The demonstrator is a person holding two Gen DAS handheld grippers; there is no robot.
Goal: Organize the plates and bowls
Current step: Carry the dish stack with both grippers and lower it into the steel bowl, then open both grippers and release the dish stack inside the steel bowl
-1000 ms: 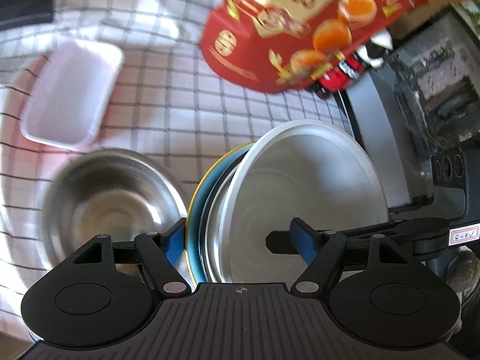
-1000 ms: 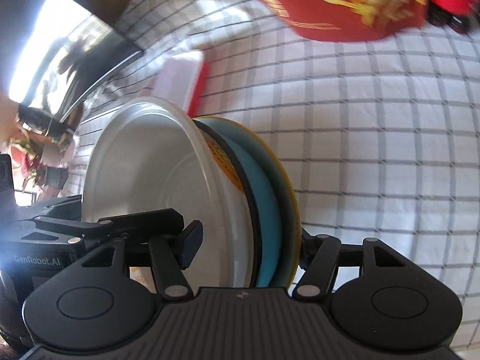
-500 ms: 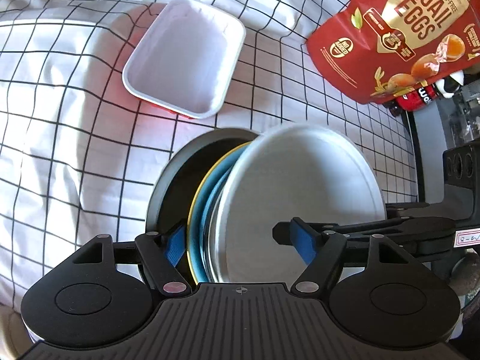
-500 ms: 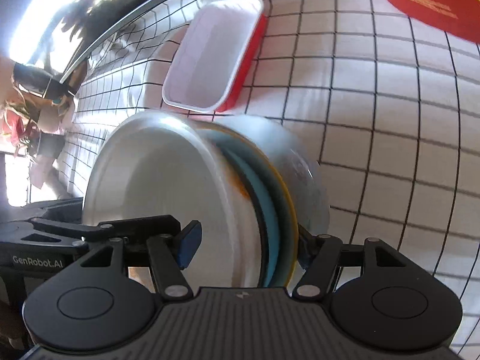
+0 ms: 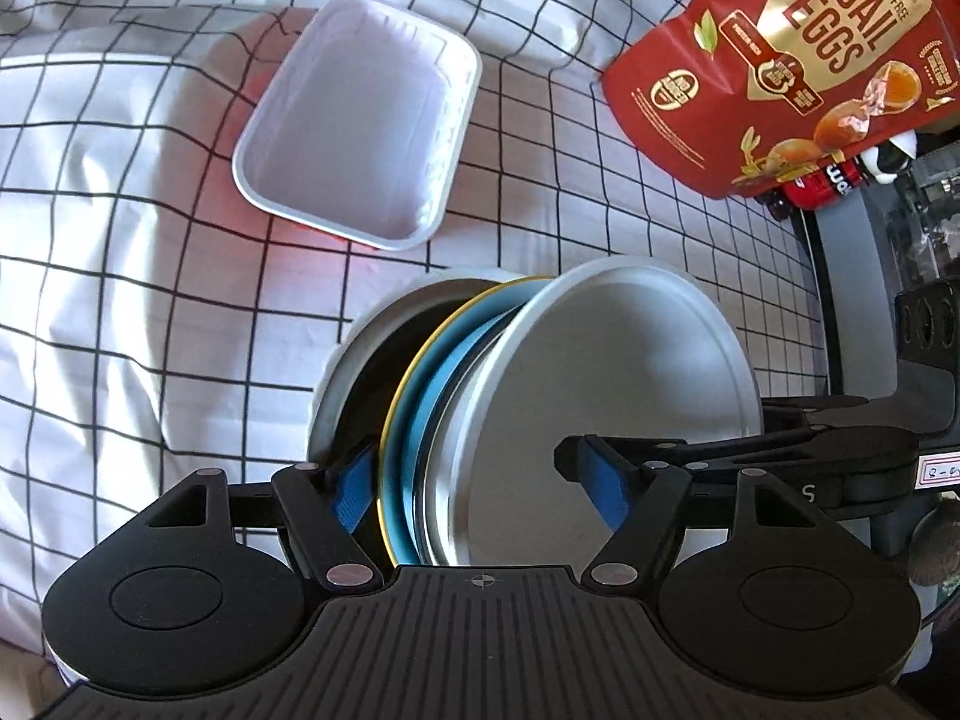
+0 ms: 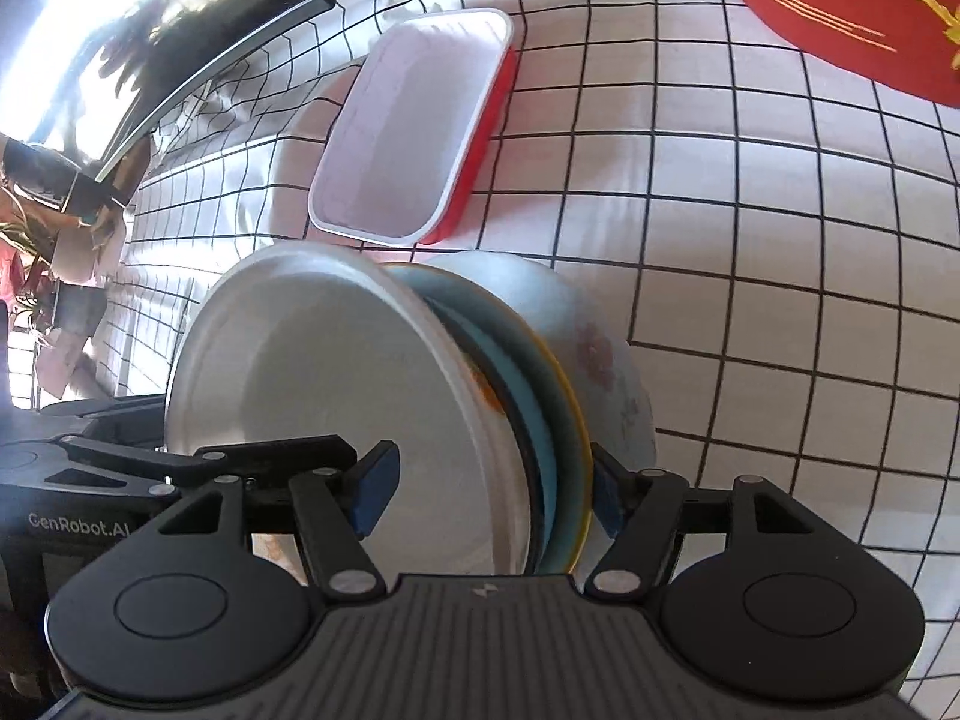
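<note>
Both grippers hold one stack of dishes from opposite sides. The stack has a steel plate (image 5: 612, 384) on top, a blue plate with a yellow rim (image 5: 414, 396) under it, and it sits over a steel bowl (image 5: 354, 354). My left gripper (image 5: 480, 480) is shut on the stack's edge. In the right wrist view the steel plate (image 6: 336, 360), the blue plate (image 6: 540, 396) and the bowl (image 6: 576, 330) show edge-on, and my right gripper (image 6: 486, 486) is shut on the stack's other edge.
A white tray with red sides (image 5: 360, 120) lies on the checked cloth (image 5: 120, 252) beyond the stack; it also shows in the right wrist view (image 6: 414, 120). A red quail-egg pouch (image 5: 798, 54) lies at the far right, by dark equipment (image 5: 888, 252).
The stack, held by both grippers, has moved from beside the steel bowl to over it and down onto it. The white tray now lies nearer ahead.
</note>
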